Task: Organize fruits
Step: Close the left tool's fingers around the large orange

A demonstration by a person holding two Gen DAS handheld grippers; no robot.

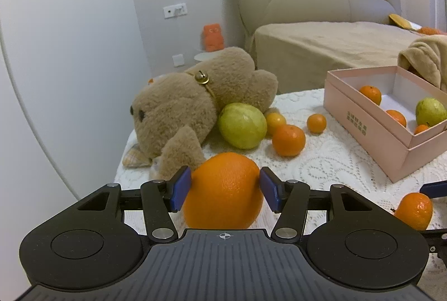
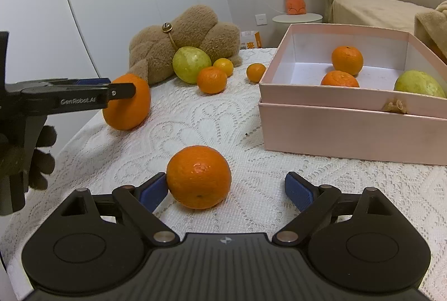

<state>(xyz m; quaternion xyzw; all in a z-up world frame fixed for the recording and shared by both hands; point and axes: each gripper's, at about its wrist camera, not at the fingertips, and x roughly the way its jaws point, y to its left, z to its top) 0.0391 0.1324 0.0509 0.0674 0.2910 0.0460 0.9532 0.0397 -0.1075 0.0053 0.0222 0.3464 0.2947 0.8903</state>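
lace-covered table [image 2: 279, 189], oranges [image 2: 199, 177], pink box [image 2: 349, 130], plush bear [image 2: 184, 38]

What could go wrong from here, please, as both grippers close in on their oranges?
The left gripper pinches only the far sides of the large orange, so the round fruit may squirt out when lifted. The right gripper is open with one pad against the smaller orange; closing unevenly could roll it across the lace cloth. Carrying either fruit low may clip the pink box wall.

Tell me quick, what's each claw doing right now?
Left claw: shut on the large orange, pads pressing both its sides.
Right claw: open, holding nothing; a tangerine sits between its fingers, touching only one pad.
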